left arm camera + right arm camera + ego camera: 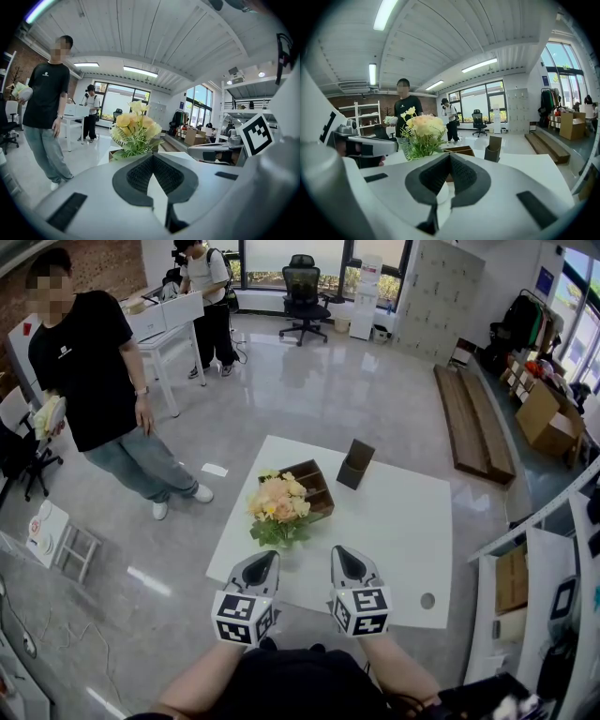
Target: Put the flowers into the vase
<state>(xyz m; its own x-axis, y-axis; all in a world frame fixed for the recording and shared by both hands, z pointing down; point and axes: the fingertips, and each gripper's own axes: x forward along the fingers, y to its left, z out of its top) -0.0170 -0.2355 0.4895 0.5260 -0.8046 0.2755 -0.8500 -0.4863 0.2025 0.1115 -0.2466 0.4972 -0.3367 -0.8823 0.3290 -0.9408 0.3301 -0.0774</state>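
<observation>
While both tongs are clenched on nothing, the left gripper (pixel 267 561) and right gripper (pixel 345 559) hang on the near side of the wooden box (pixel 314 486). The flowers (pixel 278 505) stand upright just beside that box. The vase cannot be made out, so the job looks done or not begun. A next grab would need open jaws.

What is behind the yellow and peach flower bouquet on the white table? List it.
A brown wooden compartment box stands just behind the yellow and peach flower bouquet. The blooms cover its near-left part, so what lies there cannot be seen.
</observation>
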